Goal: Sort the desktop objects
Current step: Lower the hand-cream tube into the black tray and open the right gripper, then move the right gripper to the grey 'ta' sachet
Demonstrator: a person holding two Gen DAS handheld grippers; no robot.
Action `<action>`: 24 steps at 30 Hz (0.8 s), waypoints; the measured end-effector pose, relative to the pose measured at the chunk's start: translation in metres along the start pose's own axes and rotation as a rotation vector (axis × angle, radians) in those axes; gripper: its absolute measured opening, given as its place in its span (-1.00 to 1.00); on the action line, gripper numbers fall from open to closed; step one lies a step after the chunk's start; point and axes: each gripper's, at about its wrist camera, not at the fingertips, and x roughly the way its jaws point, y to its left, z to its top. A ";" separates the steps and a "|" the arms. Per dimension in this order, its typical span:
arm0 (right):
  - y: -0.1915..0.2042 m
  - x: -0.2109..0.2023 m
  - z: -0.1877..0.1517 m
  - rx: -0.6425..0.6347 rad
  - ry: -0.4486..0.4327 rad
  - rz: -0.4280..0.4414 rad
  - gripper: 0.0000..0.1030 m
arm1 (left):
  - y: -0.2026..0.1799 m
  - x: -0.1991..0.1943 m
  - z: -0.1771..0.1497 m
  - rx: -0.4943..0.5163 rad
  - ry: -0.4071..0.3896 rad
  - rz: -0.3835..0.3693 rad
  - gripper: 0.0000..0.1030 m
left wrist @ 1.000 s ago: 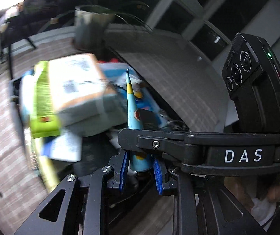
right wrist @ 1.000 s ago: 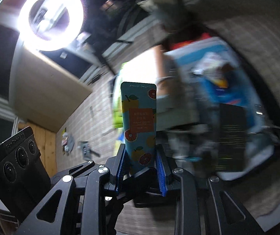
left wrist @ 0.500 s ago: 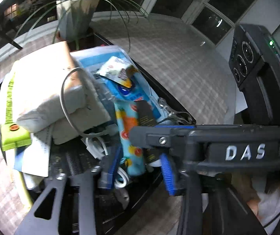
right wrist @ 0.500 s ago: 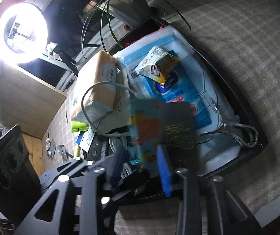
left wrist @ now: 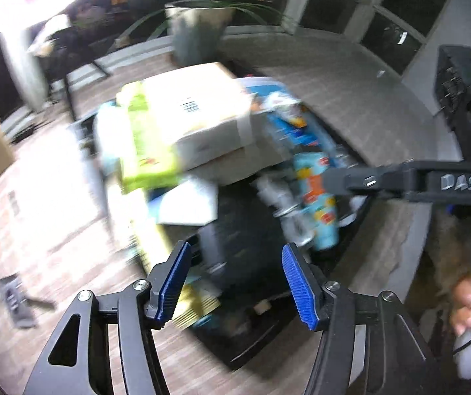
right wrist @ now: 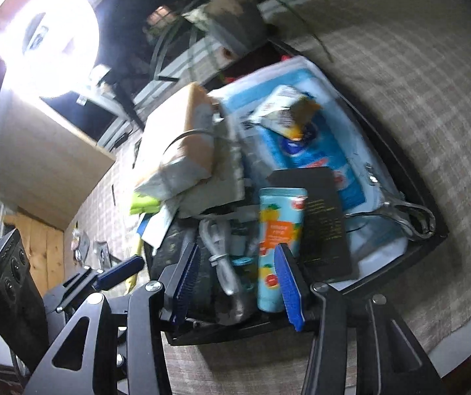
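Left gripper [left wrist: 235, 283] jaws spread, nothing between them — view motion-blurred. Right gripper [right wrist: 235, 283] jaws also spread wide, empty. Fruit-print tube [right wrist: 278, 247] lies flat in the black tray [right wrist: 433, 230], cap end toward the right gripper, just beside a black card [right wrist: 324, 223] and a white cable [right wrist: 219, 256]. Behind them: blue wipes pack [right wrist: 301, 125], taped parcel [right wrist: 183, 144]. Potted plant [right wrist: 229, 23] beyond the tray.

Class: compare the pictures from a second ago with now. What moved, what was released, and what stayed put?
The right gripper let go of the tube, which went from upright between its fingers to lying in the tray. Both it and the left gripper now stand open. The boxes and blue pack stayed put.
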 end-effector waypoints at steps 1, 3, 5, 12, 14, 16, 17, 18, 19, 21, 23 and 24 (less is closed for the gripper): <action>0.009 0.000 -0.002 -0.022 -0.004 -0.007 -0.16 | 0.008 -0.005 -0.005 -0.007 -0.002 0.020 0.25; 0.028 0.000 -0.008 -0.072 -0.011 -0.016 -0.16 | 0.026 -0.013 -0.015 -0.034 -0.009 0.047 0.31; 0.050 0.002 -0.013 -0.121 -0.013 -0.013 -0.16 | 0.054 -0.027 -0.029 -0.082 -0.011 0.059 0.32; 0.124 0.020 -0.028 -0.241 0.006 0.025 -0.16 | 0.128 -0.078 -0.067 -0.175 -0.063 0.095 0.32; 0.142 0.027 -0.032 -0.264 0.016 0.039 -0.16 | 0.146 -0.091 -0.076 -0.189 -0.079 0.108 0.32; 0.156 0.034 -0.035 -0.273 0.029 0.058 -0.16 | 0.161 -0.102 -0.083 -0.206 -0.094 0.135 0.32; 0.164 0.039 -0.037 -0.282 0.039 0.071 -0.16 | 0.173 -0.106 -0.088 -0.213 -0.099 0.148 0.32; 0.172 0.043 -0.039 -0.289 0.046 0.076 -0.16 | 0.182 -0.109 -0.093 -0.219 -0.099 0.159 0.32; 0.180 0.047 -0.041 -0.299 0.052 0.081 -0.16 | 0.193 -0.111 -0.098 -0.233 -0.094 0.171 0.32; 0.196 0.058 -0.046 -0.319 0.073 0.089 -0.16 | 0.217 -0.112 -0.110 -0.274 -0.081 0.186 0.32; 0.209 0.070 -0.049 -0.322 0.096 0.104 -0.16 | 0.242 -0.113 -0.122 -0.312 -0.064 0.187 0.32; 0.213 0.075 -0.050 -0.321 0.107 0.114 -0.16 | 0.254 -0.113 -0.128 -0.328 -0.056 0.187 0.32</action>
